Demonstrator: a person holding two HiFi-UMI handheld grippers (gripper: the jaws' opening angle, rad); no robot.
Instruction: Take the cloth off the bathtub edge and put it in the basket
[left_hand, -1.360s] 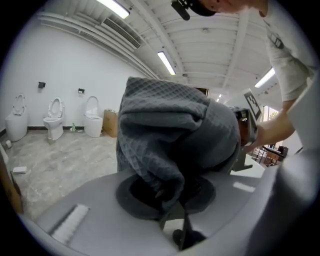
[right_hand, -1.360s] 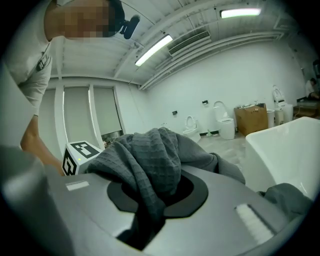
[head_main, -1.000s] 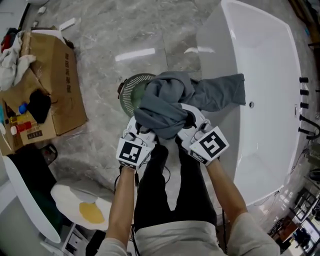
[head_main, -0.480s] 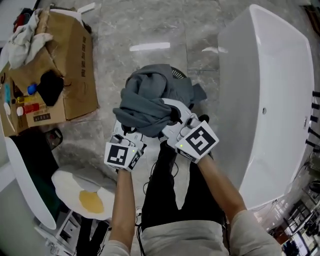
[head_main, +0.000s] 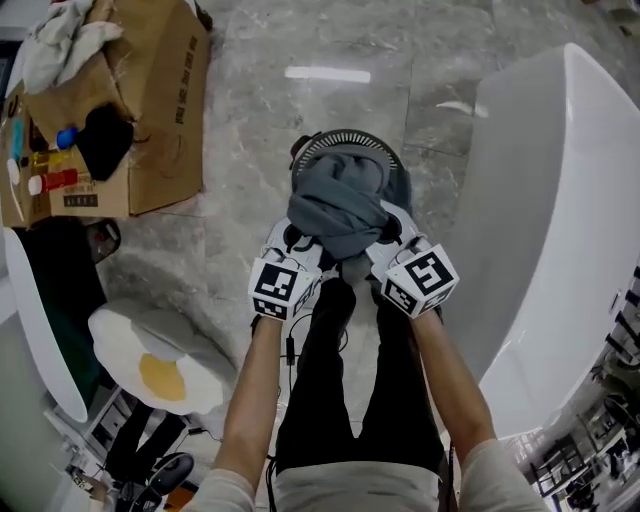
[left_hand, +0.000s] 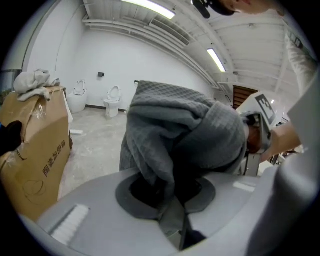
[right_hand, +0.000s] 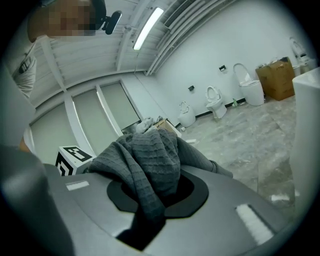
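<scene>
Basket (head_main: 350, 137) mouth: largely covered by bunched grey cloth (head_main: 340, 205). Bathtub (head_main: 540, 200) stood near on the right, cardboard box (head_main: 160, 100) well apart on the left. Marble floor (head_main: 245, 120) between lay open.

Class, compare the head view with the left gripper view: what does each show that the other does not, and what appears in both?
Only the head view shows the round basket beneath the bundle and the egg-shaped mat on the floor. Only the left gripper view shows the toilets along the far wall and the ceiling light strips. Both show the grey cloth and the cardboard box.
</scene>
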